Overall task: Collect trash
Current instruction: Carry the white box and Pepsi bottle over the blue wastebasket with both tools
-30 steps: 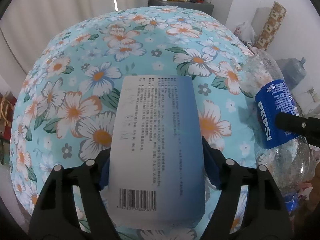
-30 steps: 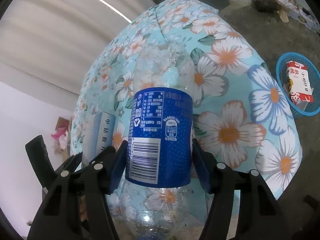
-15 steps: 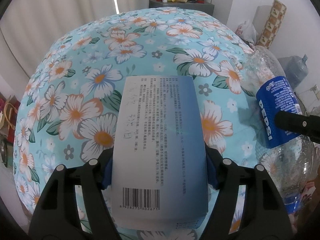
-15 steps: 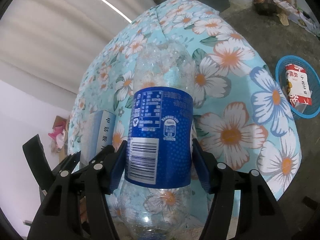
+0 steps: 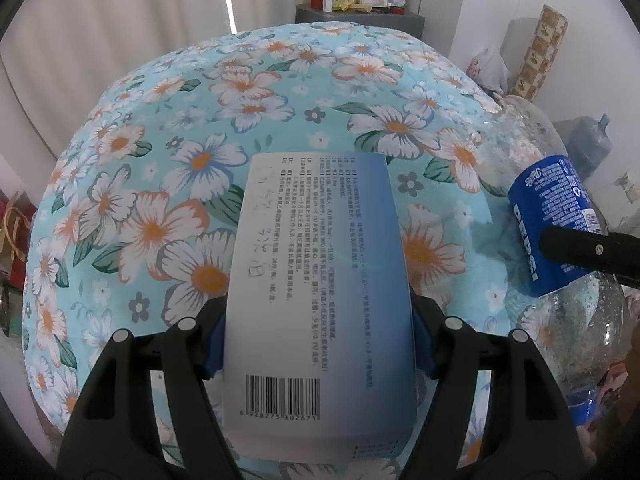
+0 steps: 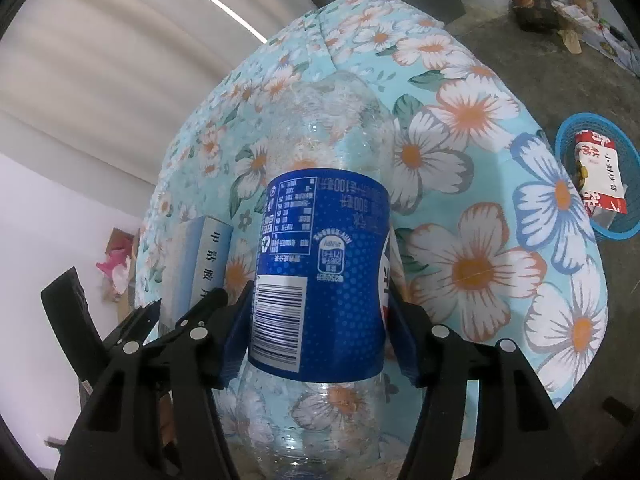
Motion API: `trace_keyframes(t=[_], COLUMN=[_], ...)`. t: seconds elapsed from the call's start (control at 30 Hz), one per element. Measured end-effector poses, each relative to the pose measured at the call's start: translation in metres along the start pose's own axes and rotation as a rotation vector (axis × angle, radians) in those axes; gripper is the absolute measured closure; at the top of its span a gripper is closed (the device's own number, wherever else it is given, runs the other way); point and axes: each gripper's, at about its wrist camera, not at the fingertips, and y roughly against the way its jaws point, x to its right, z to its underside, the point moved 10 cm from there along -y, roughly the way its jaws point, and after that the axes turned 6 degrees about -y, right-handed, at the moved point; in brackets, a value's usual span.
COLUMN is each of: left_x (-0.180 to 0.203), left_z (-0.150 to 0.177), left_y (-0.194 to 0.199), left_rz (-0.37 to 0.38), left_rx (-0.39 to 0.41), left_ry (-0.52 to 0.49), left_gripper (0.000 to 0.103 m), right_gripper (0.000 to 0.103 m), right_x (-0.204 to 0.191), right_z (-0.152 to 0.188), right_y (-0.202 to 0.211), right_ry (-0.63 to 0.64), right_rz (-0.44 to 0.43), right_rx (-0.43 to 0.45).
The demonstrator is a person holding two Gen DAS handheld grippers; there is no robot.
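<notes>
Two pieces of trash are in hand at once, which puts the job at about its middle by my reading. The left hand-held gripper pinches a flat white-and-blue cardboard box with printed text and a barcode, its blue pads pressed against the box's long edges; the box juts forward from the jaws, over the floral cloth. The right hand-held gripper clamps an empty clear plastic bottle with a blue Pepsi label across the label band, the pads bearing on both sides; its jaws have just been closing a little further on the bottle, which sits squarely between them. In the left wrist view that same bottle shows off to the right of the box, with one black finger of the right gripper across its label.

Beneath and ahead of both grippers lies a surface covered in light blue cloth with white and orange flowers; whether it is a bed or a counter I cannot tell. No other loose rubbish shows on the cloth ahead of either gripper.

Well off to the right of the right gripper, down on the grey floor, stands a round blue plastic mesh basket that already holds a red-and-white printed carton. I judge it to be the place for the trash, so one item seems done. What is left, as far as these views show: carry box and bottle across to the basket and let them go there.
</notes>
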Motion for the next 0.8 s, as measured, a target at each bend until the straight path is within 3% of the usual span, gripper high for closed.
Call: trace_keyframes(t=[0.8], left_x=[-0.019], left_z=[-0.019], left_y=[0.025], left_rz=[-0.021], left_rx=[0.069], left_ry=[0.045], left_gripper=[0.037], right_gripper=[0.045], right_x=[0.014], right_z=[-0.005], right_y=[0.025], right_ry=[-0.060], right_rz=[-0.088], right_rx=[0.035])
